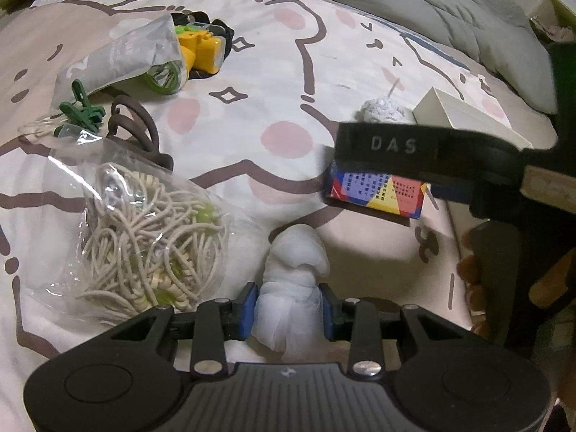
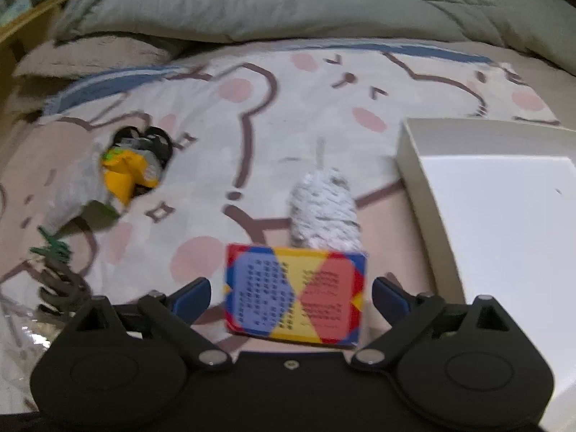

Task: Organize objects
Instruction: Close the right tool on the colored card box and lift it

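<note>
So the left gripper [image 1: 287, 311] is clamped on a white cloth bundle [image 1: 297, 273], blue pads squeezing it from both sides, down at the near edge of the bed sheet [image 1: 252, 82]. The right gripper [image 2: 291, 297] has its fingers spread wide with a colourful box [image 2: 293, 295] sitting between them; neither pad looks like it's touching the box, and the shot is a bit blurry. From the left wrist view that same box [image 1: 374, 194] sits to the right of the bundle under the right gripper's finger. Just past it lies a fuzzy white ball [image 2: 324, 212], and a white tray [image 2: 504, 223] is close by on the right. Over on the left there's a clear bag of cords [image 1: 144, 237], a green clip [image 1: 81, 108], a brown hair tie [image 1: 135, 126] and a yellow toy [image 1: 203, 48] half under a grey pouch [image 1: 118, 57]. Grey duvet [image 2: 288, 0] bunched up at the back.
</note>
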